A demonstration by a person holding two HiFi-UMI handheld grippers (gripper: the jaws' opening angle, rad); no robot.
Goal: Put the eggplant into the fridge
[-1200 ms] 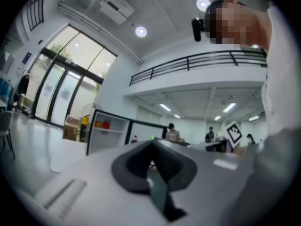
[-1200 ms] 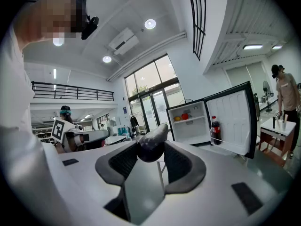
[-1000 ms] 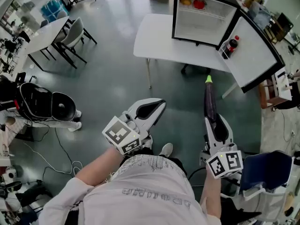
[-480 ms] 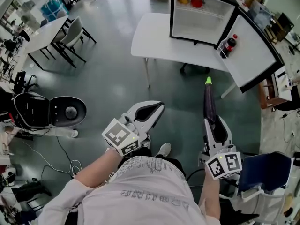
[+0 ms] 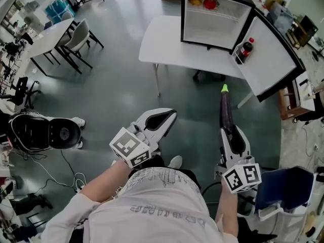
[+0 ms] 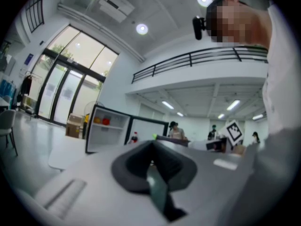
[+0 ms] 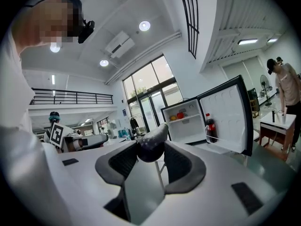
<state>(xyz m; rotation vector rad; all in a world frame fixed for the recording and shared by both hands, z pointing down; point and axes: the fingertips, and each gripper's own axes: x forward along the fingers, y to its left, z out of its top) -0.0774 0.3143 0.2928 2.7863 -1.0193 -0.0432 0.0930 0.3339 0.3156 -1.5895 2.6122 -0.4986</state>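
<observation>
**Operator:** What's on my left?

**Spotter:** Your left gripper (image 5: 169,114) is held out level above the floor (image 5: 116,75). Its jaws are together with nothing between them.

**Operator:** And the eggplant?

**Spotter:** It's clamped in your right gripper (image 5: 228,129), with its blunt end pinched between the pads. The eggplant (image 5: 226,109) is long, slim, glossy and dark purple, with a bright green cap at its far tip. It is in the air over the floor and points toward the fridge, well apart from it.

**Operator:** What's in the fridge?

**Spotter:** The fridge (image 5: 183,19) stands open on the white table (image 5: 162,42). Its top shelf holds an orange-yellow fruit (image 5: 195,0) just beside a red fruit (image 5: 209,3). To the right, the door (image 5: 276,59) hangs wide open. A dark soda bottle (image 5: 245,49) with a red cap stands upright in the door's rack.
</observation>
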